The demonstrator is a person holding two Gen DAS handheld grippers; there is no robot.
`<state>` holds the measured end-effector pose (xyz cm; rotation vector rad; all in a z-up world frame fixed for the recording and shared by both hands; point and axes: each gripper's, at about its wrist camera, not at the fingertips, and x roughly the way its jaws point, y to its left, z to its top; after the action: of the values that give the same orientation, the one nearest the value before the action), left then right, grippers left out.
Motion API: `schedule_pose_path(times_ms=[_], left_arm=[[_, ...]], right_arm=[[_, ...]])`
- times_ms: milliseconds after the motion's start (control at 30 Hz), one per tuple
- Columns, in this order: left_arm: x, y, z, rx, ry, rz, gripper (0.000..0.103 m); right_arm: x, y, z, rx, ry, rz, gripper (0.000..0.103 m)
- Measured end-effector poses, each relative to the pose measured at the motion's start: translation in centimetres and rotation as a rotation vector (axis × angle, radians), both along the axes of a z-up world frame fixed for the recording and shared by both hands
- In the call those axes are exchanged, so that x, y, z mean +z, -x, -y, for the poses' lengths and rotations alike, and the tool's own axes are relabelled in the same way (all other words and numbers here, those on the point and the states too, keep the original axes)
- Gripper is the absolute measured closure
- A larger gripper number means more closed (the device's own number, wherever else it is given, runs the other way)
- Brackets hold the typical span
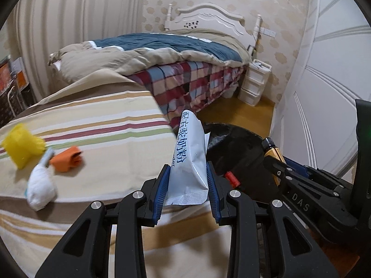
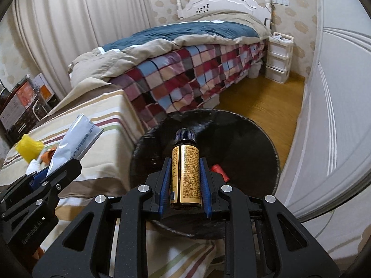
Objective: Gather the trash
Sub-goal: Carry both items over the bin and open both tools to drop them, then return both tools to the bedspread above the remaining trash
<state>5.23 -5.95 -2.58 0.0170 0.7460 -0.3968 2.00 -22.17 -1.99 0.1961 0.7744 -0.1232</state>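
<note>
My left gripper (image 1: 188,169) is shut on a white sachet with blue print (image 1: 190,157), held upright past the edge of the striped cloth. My right gripper (image 2: 185,162) is shut on a small brown bottle with a gold label and black cap (image 2: 185,171), hanging above the black-lined bin (image 2: 255,143). A small red object (image 2: 219,171) lies inside the bin. The right gripper with the bottle (image 1: 274,153) shows at the right of the left wrist view. The left gripper with the sachet (image 2: 71,136) shows at the left of the right wrist view.
On the striped cloth (image 1: 92,115) lie a yellow crumpled piece (image 1: 22,148), an orange piece (image 1: 67,159) and a white wad (image 1: 41,185). Behind stands a bed with a checked blanket (image 2: 185,78). A white drawer unit (image 2: 278,58) and a white door (image 2: 336,115) are at right.
</note>
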Motion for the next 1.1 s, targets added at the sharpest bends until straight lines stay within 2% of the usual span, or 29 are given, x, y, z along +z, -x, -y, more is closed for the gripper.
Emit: schedule_pose_path(times_ms=[300,667,733,800,933,1100], left_arm=[[-0.8,-2.5,3.1,-0.019,-0.042,-0.009,0.069],[-1.6,-3.3,5.0,-0.046,-0.073,-0.029,0.067],[-1.5,-3.5,5.1,-0.049,-0.08,-0.027,0.056],[-1.4,-3.4,4.9,-0.039,-0.075,-0.014,0.04],[-1.1,-3.0,4.6,-0.029,-0.07,0.001,0.031],[-0.7,-2.5,3.6,-0.009,-0.061,0.01,0.028]], right_arm=[[-1.2,-1.3,2.3,-0.03,-0.003,-0.018,0.08],[-2.4,-2.2,4.2,-0.063,-0.017,-0.031,0.079],[-2.5,-2.2,4.5,-0.071,-0.019,-0.026,0.076],[-2.5,-2.1,4.6,-0.079,-0.02,-0.025,0.068],[-2.2,-1.7,4.8,-0.097,-0.011,-0.018,0.065],[-1.7,-1.3,4.8,-0.112,0.0,-0.01,0.059]])
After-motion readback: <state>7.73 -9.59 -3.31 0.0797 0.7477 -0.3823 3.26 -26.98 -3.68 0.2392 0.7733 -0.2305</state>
